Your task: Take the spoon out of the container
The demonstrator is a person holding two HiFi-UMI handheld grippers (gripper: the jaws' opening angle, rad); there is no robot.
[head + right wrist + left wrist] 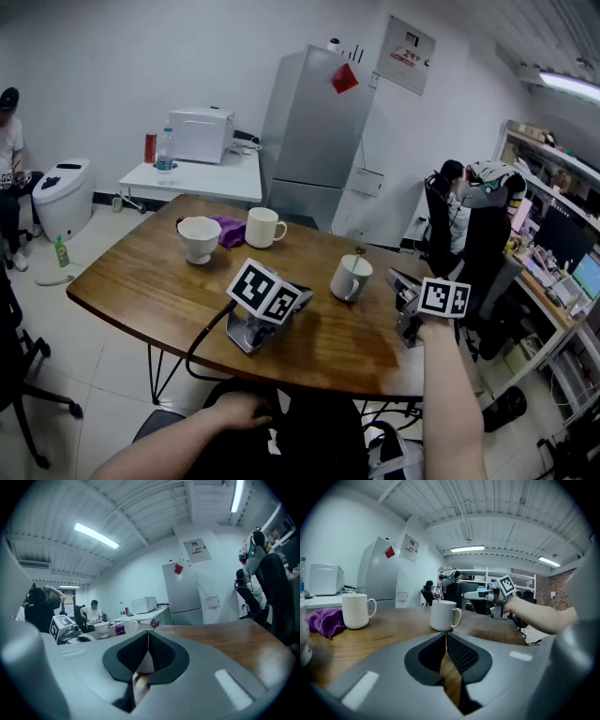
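The slim spoon (358, 255) stands in the white ceramic mug (350, 278), centre-right on the brown wooden bench (141, 281). It is probably light, stiff and slippery, so we'd pinch its upper handle. The fingers of the left gripper (445, 634) and right gripper (148, 633) are together and empty.

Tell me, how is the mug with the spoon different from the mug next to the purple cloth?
The mug with the spoon has a spoon sticking up out of it; the other mug shows none. The mug with the spoon stands close to the right gripper; the other mug stands farther back, beside the purple cloth. Both are white, upright and on the wooden table.
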